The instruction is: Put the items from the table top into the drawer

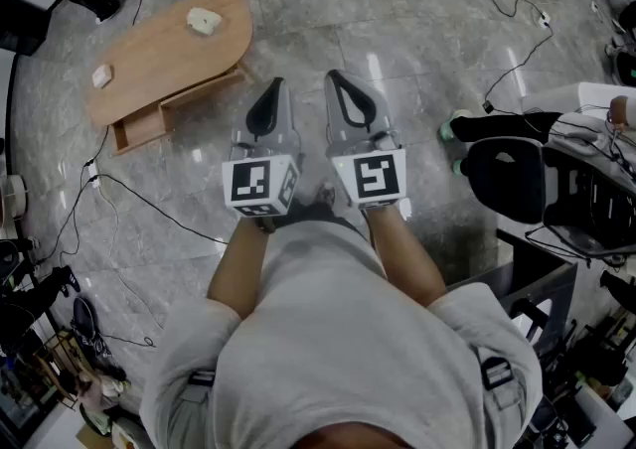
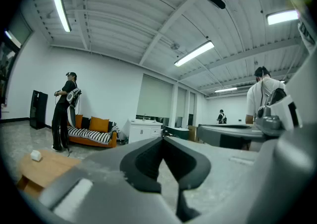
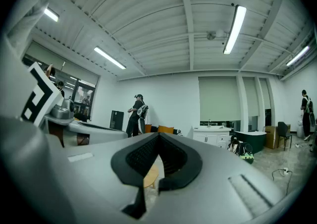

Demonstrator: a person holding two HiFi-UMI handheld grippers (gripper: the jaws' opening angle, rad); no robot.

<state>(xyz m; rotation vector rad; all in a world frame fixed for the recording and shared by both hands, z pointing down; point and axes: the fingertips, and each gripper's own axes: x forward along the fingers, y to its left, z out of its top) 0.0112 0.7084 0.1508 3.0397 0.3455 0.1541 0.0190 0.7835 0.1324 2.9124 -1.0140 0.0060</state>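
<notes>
Standing on grey stone floor [image 1: 417, 60], holding left gripper [image 1: 273, 87] and right gripper [image 1: 336, 77] level out front, side by side, close but not touching. Pinching nothing with either: showing left jaws closed tip to tip in left gripper view, right jaws likewise closed tip to tip in right gripper view, leaving only loop-shaped gaps behind the tips. Facing oval wooden table [image 1: 159, 65] up and left in head view, well apart from both grippers. Spotting two task things on tabletop: pale lumpy item [image 1: 204, 21] near far end, small white item [image 1: 102, 76] near left end, well apart from each other. Noting drawer [image 1: 139, 127] pulled out below table's near edge, contents hard to tell from here. Catching same table low left in left gripper view with small white item sitting on it, plus sliver of wood tone through the jaw gap in right gripper view. Seeing black cables [image 1: 149, 209] trailing over floor at left of head view, black chair [image 1: 507, 179] at right. Seeing also, in left gripper view, standing person [image 2: 62, 114] beside orange-and-striped sofa [image 2: 91, 133] by far wall, white cabinet [image 2: 143, 129] further right, long ceiling lights [image 2: 194, 53] overhead.
</notes>
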